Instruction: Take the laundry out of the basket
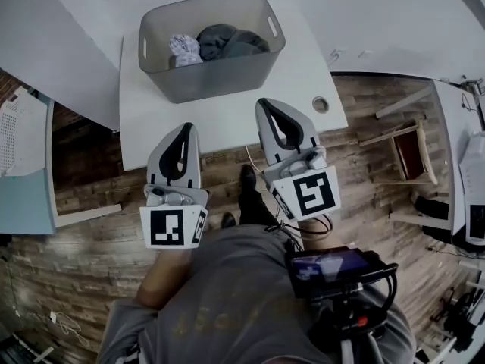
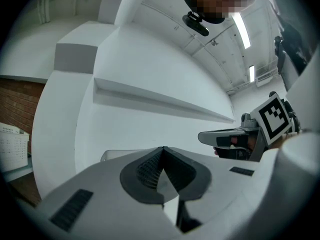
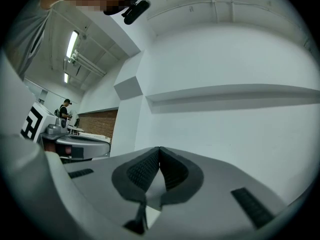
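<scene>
both grippers, left gripper [image 1: 184,132] and right gripper [image 1: 270,110], clamped tight and empty, short of the basket [image 1: 220,82]; risk: poking closed jaws into the laundry [image 1: 223,42] shoves it or tips the basket instead of grabbing.

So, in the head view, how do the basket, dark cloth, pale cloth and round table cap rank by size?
1. basket
2. dark cloth
3. pale cloth
4. round table cap
Both cloths lie partly hidden inside the basket, so their full sizes are unsure.

Cool, even indoor light; I see long white ceiling strip lights [image 2: 242,30] glaring above and right of the left gripper [image 2: 162,154]; fisheye edges darken and bend.
</scene>
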The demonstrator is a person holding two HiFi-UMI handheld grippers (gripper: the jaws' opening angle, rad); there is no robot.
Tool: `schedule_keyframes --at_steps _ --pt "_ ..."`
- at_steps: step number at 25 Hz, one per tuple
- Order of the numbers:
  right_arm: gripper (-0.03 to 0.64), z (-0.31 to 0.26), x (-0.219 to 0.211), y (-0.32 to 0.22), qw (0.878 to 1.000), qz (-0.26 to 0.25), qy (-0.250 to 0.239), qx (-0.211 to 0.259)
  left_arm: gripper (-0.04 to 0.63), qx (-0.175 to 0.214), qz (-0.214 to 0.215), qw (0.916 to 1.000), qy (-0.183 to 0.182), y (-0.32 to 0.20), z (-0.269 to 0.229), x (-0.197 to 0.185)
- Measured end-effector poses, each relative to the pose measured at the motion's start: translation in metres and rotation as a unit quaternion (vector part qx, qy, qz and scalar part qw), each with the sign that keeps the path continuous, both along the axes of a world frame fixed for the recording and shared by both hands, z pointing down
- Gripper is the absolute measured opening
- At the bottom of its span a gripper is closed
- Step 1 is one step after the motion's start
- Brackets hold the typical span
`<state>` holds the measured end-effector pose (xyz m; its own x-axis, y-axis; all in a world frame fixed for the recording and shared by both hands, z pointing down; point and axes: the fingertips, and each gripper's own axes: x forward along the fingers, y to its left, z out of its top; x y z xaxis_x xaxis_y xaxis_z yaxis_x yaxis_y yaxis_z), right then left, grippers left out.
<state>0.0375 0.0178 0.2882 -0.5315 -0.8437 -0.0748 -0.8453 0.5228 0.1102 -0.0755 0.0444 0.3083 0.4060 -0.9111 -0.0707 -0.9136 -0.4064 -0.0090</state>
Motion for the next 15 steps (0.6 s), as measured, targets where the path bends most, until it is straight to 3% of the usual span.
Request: schedule_keyframes --at_steps 9,15 --pt "0.008 -0.01 0.027 -0.059 0.999 -0.033 -0.014 -0.002 0.008 -0.021 -0.007 0.9997 0.007 -0.07 0.0 0.028" --pt "0.008 -0.046 0.025 -0.117 0.994 -0.104 -0.013 0.021 0.008 -0.011 -0.066 0.9977 -0.009 -0.116 -0.027 0.028"
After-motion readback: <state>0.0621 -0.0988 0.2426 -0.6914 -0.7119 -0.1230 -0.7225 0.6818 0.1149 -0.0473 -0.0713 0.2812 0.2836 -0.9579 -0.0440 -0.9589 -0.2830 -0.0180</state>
